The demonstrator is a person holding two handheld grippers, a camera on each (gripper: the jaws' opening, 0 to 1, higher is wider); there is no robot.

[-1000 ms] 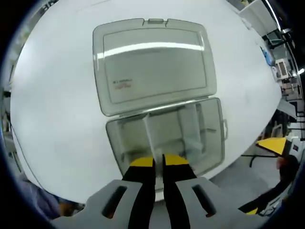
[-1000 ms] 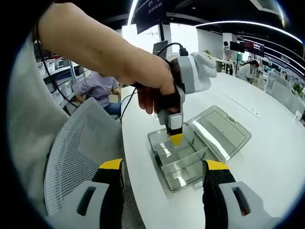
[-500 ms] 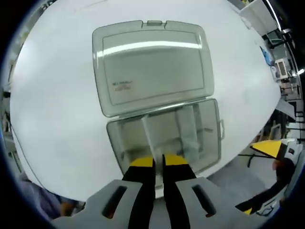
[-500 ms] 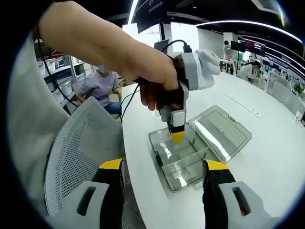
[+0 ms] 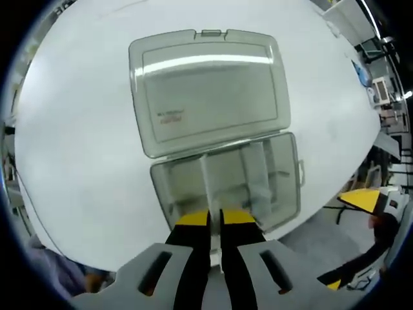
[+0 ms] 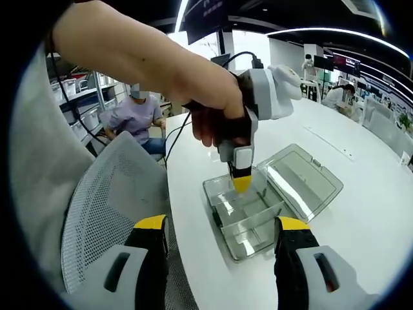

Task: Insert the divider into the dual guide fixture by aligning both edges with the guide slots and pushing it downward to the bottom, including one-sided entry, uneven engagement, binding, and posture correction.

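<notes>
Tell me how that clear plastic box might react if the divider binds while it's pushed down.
The clear box looks thin-walled and light, so it may slide on the smooth white table. Its open lid lies flat, which should resist tipping. The left gripper is over the divider.

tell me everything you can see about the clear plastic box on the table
The box is clear, grey-tinted plastic, lying on a white table near its edge. Its hinged lid is swung fully open and lies flat, with a small red label and a latch tab on its far rim. The tray is split by clear walls into several compartments. The left gripper is shut on a thin clear divider at the tray's near side.
</notes>
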